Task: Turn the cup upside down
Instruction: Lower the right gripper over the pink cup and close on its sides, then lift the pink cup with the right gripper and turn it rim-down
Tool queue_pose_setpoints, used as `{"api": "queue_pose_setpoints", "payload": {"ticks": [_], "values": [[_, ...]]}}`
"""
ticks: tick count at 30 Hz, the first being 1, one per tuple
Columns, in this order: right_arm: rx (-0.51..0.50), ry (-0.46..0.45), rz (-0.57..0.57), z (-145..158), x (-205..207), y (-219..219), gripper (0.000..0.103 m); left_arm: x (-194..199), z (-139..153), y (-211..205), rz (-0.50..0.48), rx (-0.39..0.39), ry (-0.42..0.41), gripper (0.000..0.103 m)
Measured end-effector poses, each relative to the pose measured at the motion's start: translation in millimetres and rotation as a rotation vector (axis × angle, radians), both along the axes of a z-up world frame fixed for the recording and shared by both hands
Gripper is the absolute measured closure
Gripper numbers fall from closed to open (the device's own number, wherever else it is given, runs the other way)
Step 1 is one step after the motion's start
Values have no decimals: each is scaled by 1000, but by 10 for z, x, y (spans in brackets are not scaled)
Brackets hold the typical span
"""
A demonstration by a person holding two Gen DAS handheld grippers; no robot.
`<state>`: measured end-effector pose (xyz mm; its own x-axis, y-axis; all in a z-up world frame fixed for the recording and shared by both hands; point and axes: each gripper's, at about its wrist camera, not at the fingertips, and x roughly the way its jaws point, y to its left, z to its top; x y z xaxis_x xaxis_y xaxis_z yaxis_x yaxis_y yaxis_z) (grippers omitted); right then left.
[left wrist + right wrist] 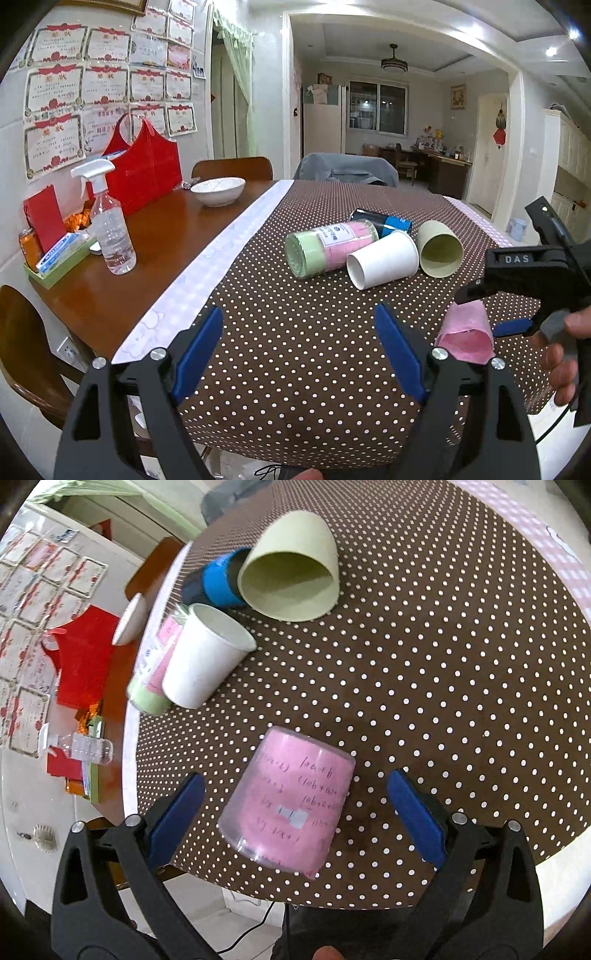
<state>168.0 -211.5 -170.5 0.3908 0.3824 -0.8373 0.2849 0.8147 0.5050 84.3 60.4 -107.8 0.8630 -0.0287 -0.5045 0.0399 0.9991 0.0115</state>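
A clear cup lined with pink paper (291,805) lies on its side on the dotted tablecloth, near the front edge; it also shows in the left wrist view (466,334). My right gripper (295,808) is open, its blue pads on either side of the pink cup without touching it. My left gripper (299,350) is open and empty over bare cloth, left of the pink cup. A white paper cup (384,259) (205,661) and a pale green cup (440,248) (291,572) lie on their sides farther back.
A green-and-pink jar (325,247) and a blue-banded black can (388,221) lie beside the cups. On the bare wood to the left stand a spray bottle (110,229), a white bowl (218,190) and a red bag (144,166). The table edge (369,901) is close below.
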Motion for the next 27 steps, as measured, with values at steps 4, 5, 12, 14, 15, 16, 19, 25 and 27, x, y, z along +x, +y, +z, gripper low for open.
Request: {"api": "queue_pose_setpoints", "payload": {"ticks": [4, 5, 12, 14, 15, 16, 19, 25, 27], "values": [[10, 53, -5, -57, 102, 37, 15, 48, -78, 9, -16, -16, 26, 21], [6, 65, 0, -69, 136, 57, 17, 54, -91, 12, -18, -19, 30, 21], [3, 103, 57, -103, 288, 177, 38, 68, -115, 30, -25, -32, 40, 21], [-15, 82, 74, -78, 301, 223, 39, 66, -109, 25, -23, -32, 39, 21], [-19, 68, 82, -57, 304, 245, 40, 67, -106, 19, -23, -31, 39, 21], [-23, 55, 86, -43, 302, 254, 40, 63, -100, 10, -24, -30, 38, 21], [-47, -24, 110, 72, 237, 247, 41, 40, -73, -33, -29, -24, 31, 21], [-142, -177, 137, 255, 79, 227, 42, -25, -5, -150, -41, -11, 17, 21], [-165, -222, 139, 295, 32, 198, 42, -46, 21, -186, -39, -5, 10, 21]]}}
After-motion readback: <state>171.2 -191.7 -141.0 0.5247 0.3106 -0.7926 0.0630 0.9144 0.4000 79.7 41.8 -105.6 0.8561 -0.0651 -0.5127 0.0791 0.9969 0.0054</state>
